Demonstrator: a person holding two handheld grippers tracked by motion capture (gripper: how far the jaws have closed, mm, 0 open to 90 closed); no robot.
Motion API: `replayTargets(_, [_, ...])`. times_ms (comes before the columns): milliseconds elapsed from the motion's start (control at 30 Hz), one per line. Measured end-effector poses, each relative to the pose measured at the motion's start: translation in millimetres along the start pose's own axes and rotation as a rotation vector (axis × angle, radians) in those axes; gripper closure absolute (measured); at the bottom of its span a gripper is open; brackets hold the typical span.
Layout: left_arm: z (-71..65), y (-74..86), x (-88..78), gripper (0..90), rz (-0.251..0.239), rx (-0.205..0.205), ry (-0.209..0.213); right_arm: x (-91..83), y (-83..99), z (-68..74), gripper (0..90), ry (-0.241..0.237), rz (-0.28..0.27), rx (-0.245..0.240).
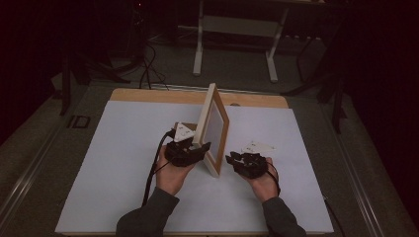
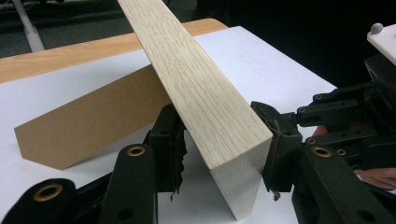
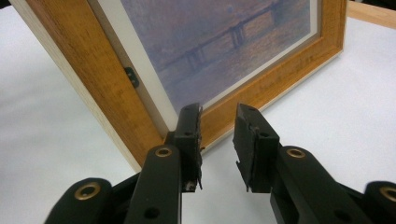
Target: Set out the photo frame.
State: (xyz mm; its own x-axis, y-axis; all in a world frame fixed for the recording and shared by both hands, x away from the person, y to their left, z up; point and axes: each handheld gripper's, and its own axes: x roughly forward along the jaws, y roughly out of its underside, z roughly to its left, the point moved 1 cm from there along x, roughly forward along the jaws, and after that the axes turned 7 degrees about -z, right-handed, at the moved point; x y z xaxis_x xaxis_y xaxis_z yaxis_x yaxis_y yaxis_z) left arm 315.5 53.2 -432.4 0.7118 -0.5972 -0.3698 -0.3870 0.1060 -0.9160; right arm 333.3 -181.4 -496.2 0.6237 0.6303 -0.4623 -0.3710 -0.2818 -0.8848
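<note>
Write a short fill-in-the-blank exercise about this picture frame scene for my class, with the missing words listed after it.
1. The left gripper is shut on the ____ edge of the picture frame.
2. The right gripper has jaws that stand ____, with nothing between them.
3. The frame stands upright on the ____ table cover.
4. The print shows a ____.

Missing words: wooden; open; white; bridge

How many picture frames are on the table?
1. The picture frame stands on edge near the middle of the white table, between the left hand-held gripper, which clamps its near edge, and the right hand-held gripper.
</note>
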Motion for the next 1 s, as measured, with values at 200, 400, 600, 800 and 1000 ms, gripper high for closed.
replayTargets(200, [8.1, -1.2, -2.5, 60.8, 0.01, -0.021, -0.009, -0.7, -0.2, -0.7, 71.0, 0.0, -0.003, 0.0])
replayTargets(400, [20.8, -2.7, -5.2, 65.1, 0.013, -0.055, -0.026, 0.6, 1.1, -0.1, 71.0, -0.001, -0.003, 0.004])
replayTargets(600, [33.1, -4.9, -6.1, 66.9, 0.02, -0.073, -0.017, 1.0, 0.5, 0.3, 71.1, -0.001, -0.004, 0.001])
replayTargets(800, [45.8, -5.9, -6.1, 67.1, 0.01, -0.062, -0.015, -0.2, 0.4, -1.0, 71.0, 0.001, -0.004, 0.003])
replayTargets(1000, [44.9, -2.8, -4.3, 62.5, -0.038, -0.017, -0.068, 0.9, 1.5, -2.1, 70.9, 0.004, -0.001, 0.008])
